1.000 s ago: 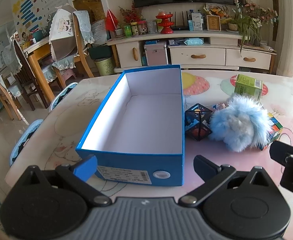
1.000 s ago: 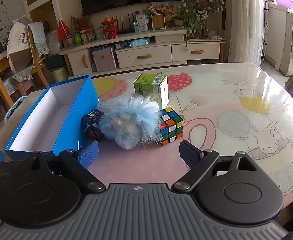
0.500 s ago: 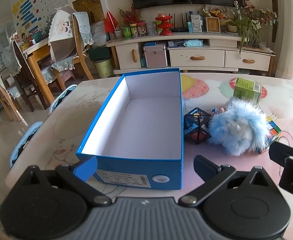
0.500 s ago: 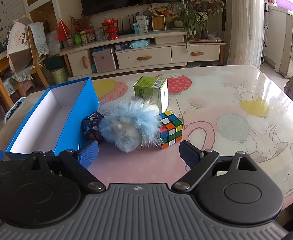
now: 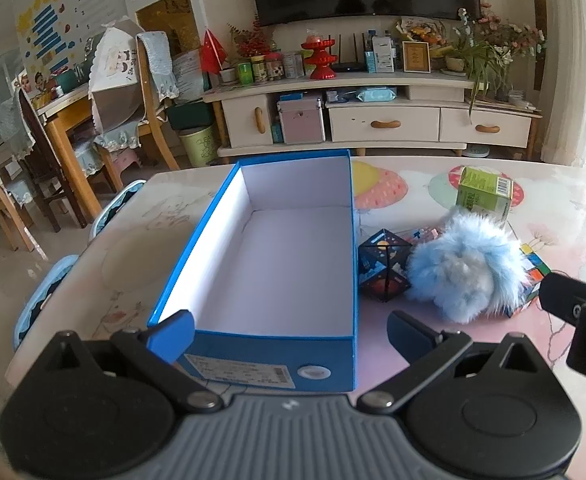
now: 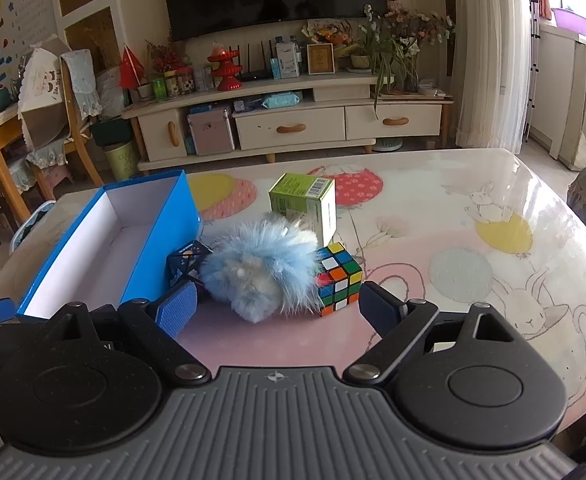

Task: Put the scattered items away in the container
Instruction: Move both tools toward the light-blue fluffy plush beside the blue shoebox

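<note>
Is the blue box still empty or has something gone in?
Empty: the blue box shows only bare white floor, with no lid on.

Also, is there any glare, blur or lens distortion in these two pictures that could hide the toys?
Right wrist view: window glare washes the far right of the table, away from the fluffy blue toy and puzzle cube, both sharp. Left wrist view: even light, no blur; fisheye bends the edges, and the blue box stays clear.
</note>
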Motion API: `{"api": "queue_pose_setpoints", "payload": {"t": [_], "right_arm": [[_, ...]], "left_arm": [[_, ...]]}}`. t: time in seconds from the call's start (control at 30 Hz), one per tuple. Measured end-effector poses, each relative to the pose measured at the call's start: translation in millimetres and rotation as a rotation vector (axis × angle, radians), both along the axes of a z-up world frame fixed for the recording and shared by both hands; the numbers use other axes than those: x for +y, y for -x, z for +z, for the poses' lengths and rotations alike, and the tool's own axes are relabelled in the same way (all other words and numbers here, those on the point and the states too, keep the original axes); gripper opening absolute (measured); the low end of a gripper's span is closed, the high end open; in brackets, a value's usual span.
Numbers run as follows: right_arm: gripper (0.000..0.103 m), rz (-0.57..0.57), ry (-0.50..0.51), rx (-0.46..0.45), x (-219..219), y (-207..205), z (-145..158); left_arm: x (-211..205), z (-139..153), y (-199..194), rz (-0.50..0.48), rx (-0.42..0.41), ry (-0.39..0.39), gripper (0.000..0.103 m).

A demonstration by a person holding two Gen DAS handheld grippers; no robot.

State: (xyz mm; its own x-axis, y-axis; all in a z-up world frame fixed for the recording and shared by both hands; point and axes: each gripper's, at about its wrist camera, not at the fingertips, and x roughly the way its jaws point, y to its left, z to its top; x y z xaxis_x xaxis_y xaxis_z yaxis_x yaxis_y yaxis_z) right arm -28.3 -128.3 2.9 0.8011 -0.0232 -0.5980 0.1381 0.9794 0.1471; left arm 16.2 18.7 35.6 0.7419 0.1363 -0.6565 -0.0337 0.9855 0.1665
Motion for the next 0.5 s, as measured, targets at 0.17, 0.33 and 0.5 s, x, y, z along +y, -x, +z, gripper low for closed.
{"api": "queue_pose_setpoints", "payload": {"t": [0.17,0.33,0.5], "right_arm": [[0.103,-0.001,0.005,-0.005,-0.5,0.3,0.5],[0.103,-0.002,0.009,-0.010,-0.3,1.0,1.1],[0.103,-0.012,0.025,-0.031,-0.1,4.4,6.2]], "left_arm": [[0.3,-0.4,-1.1,-0.005,-0.001,0.003,0.103],[-1.0,-0.1,-0.8,-0.017,-0.005,0.004,0.103],[-1.3,3.9,0.9,-0.029,-0.027,0.014,0.103]]}}
